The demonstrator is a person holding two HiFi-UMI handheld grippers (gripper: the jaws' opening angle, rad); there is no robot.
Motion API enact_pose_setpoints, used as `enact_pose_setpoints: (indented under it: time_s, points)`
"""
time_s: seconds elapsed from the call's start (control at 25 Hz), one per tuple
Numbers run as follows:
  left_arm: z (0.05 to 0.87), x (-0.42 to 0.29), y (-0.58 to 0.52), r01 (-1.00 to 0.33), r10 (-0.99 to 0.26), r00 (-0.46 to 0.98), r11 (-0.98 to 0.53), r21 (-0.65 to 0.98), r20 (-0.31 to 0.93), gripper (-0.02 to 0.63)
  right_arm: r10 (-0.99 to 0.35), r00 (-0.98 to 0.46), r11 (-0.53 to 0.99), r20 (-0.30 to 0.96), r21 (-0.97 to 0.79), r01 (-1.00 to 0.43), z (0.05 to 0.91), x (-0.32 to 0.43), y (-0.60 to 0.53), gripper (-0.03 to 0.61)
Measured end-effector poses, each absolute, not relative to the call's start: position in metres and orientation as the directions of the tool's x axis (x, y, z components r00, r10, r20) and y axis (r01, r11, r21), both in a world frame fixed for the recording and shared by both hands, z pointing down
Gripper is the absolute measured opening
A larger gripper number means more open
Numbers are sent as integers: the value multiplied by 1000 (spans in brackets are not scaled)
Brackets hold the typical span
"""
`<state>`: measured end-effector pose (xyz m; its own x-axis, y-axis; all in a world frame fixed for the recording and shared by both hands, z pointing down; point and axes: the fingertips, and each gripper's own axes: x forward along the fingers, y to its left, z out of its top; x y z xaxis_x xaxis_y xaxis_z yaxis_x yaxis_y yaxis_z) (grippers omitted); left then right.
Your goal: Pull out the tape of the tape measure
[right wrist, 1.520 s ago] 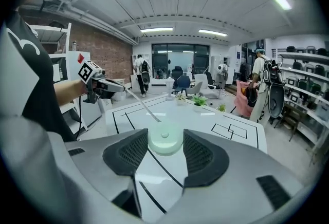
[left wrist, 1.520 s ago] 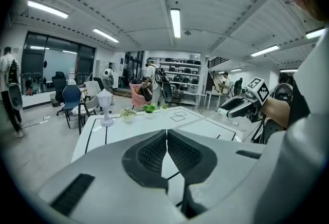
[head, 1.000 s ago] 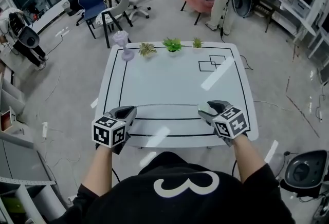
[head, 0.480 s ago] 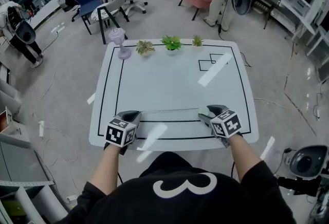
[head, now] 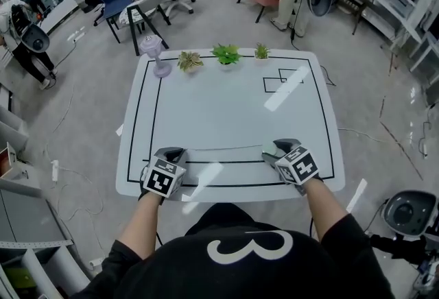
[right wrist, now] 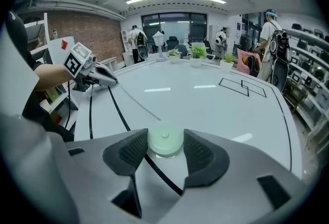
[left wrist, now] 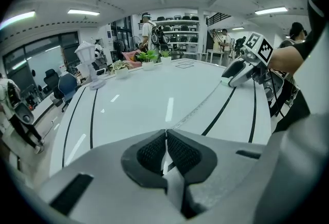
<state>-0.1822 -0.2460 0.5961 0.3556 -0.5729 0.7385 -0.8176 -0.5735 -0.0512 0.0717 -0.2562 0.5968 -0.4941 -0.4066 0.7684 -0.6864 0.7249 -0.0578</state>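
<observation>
Across the white table's (head: 226, 105) near side the tape (head: 219, 149) already stretches between the left gripper (head: 175, 152), pinched shut on its end, and the right gripper (head: 276, 149), clamped around the green case (right wrist: 165, 142), so little pulling seems left.

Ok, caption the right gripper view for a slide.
Right gripper holds a pale green tape measure, tape stretched to the left gripper.

Tape (left wrist: 196, 108) stretches along the near edge of the table (head: 226, 105), from left gripper (head: 176, 153) to tape measure (right wrist: 164, 141) in right gripper (head: 274, 149)
</observation>
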Motion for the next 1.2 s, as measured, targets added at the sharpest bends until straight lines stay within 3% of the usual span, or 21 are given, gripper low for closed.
enact_pose_setpoints:
  time_s: [0.28, 0.68, 0.92, 1.2]
  points:
    - [597, -185, -247, -831, -579, 361, -556, -29, 731, 26, -385, -492, 738, 781, -60, -672, 598, 71, -255, 220]
    - [581, -192, -242, -842, -581, 406, -538, 42, 705, 200, -376, -567, 748, 733, -122, -653, 572, 68, -253, 236]
    - [522, -175, -235, -835, -649, 523, -520, 179, 553, 207, -441, -677, 744, 589, -182, -643, 511, 59, -242, 236]
    - [433, -122, -209, -740, -654, 670, -622, 255, 351, 185, -500, -792, 792, 350, -187, -582, 421, 42, -215, 232]
